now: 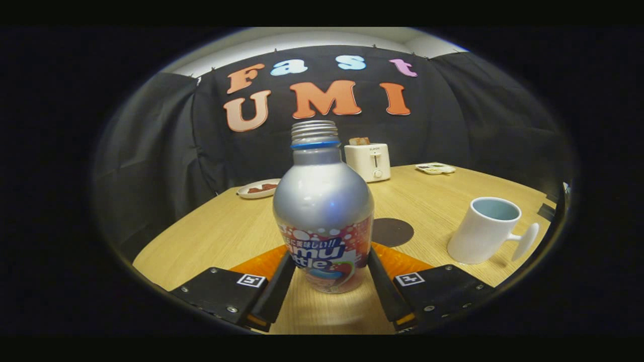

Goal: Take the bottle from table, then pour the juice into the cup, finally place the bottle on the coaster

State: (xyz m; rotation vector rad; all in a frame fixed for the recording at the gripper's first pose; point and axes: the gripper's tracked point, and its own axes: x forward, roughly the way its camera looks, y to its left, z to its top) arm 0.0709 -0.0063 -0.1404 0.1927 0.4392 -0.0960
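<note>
A silver aluminium juice bottle (323, 211) stands upright between the two black fingers of the tongs (329, 281), its long axis vertical and its threaded neck open, with no cap on it. The fingers flank the lower, labelled part of the bottle, one on each side, and both appear to touch it; the tongs look to be pinching the bottle low on its body. Whether the bottle's base rests on the pale wooden counter (211, 236) or is just lifted cannot be told.

The white cup (484, 230) stands beyond the tongs and off to the right, well apart from the bottle, its mouth up and its handle pointing right. The pour likely calls for carrying the bottle rightward and tipping its neck toward that mouth.

The dark round coaster (393, 232) lies flat on the counter just behind the bottle to the right, between bottle and cup. Farther back stand a white toaster (368, 161) and a plate (257, 189).
</note>
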